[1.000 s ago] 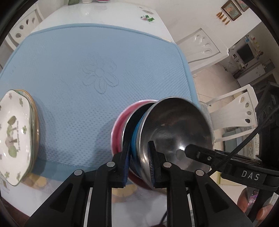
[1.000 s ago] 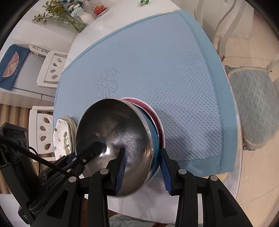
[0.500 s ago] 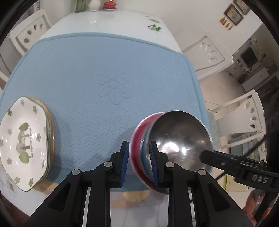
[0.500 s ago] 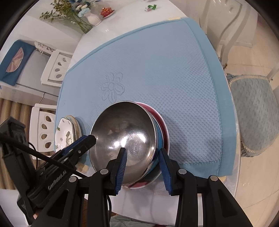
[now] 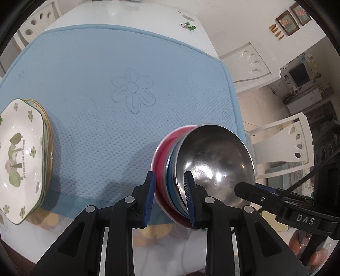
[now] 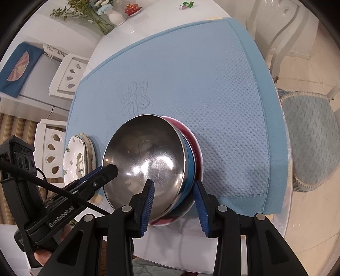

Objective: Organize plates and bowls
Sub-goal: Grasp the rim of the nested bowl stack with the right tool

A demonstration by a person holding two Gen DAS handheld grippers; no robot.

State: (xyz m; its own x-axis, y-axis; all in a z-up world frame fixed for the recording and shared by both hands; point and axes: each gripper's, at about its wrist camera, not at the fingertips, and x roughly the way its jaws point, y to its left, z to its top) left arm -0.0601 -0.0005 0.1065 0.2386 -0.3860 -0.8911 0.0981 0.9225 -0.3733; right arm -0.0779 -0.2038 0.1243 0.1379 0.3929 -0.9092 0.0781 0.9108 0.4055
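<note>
A steel bowl is nested in a blue bowl and a pink bowl, and the stack sits tilted at the near edge of the blue mat. My left gripper is shut on the stack's rim, with one pad inside the steel bowl and the other against the pink wall. From the opposite side my right gripper clamps the same rim. Whether the stack rests on the mat is unclear. Several flower-printed plates are stacked at the mat's left edge.
The white table carries a flower vase, a small red dish and a small green toy at its far end. White chairs stand around it, one with a blue cushion.
The bowl stack has tipped from a steep tilt toward the cameras to a flatter one and sunk toward the mat's near edge. My left jaws stand slightly wider.
</note>
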